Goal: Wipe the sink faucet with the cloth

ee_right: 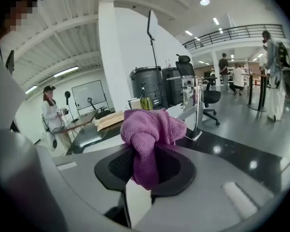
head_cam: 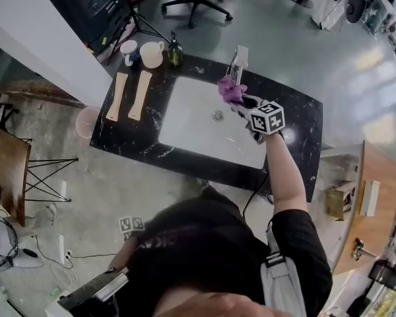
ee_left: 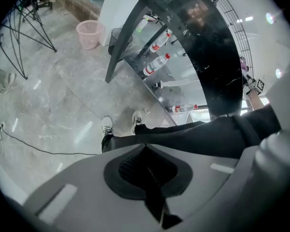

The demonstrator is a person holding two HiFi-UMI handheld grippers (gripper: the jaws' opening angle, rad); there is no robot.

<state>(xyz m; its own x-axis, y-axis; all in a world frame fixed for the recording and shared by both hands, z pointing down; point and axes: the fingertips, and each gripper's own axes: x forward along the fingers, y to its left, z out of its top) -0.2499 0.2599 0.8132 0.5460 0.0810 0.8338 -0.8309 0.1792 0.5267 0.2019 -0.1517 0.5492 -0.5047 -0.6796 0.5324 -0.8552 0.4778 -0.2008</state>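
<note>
My right gripper (head_cam: 241,102) is shut on a purple cloth (head_cam: 230,90) and holds it over the back of the white sink (head_cam: 191,121), just in front of the chrome faucet (head_cam: 238,61). In the right gripper view the cloth (ee_right: 150,129) bulges out of the gripper (ee_right: 144,161), and the faucet (ee_right: 198,105) stands a little beyond it to the right. My left gripper (ee_left: 148,172) hangs low beside my body, away from the counter. It points at the floor with its pads together and nothing between them. Its marker cube (head_cam: 131,224) shows at the lower left of the head view.
On the black marble counter (head_cam: 297,134) left of the sink lie two pale boards (head_cam: 129,96), with two cups (head_cam: 141,52) and a dark bottle (head_cam: 175,50) behind them. A pink basket (ee_left: 89,33) stands on the floor, and water bottles (ee_left: 157,64) lie under the counter. Several people stand far off.
</note>
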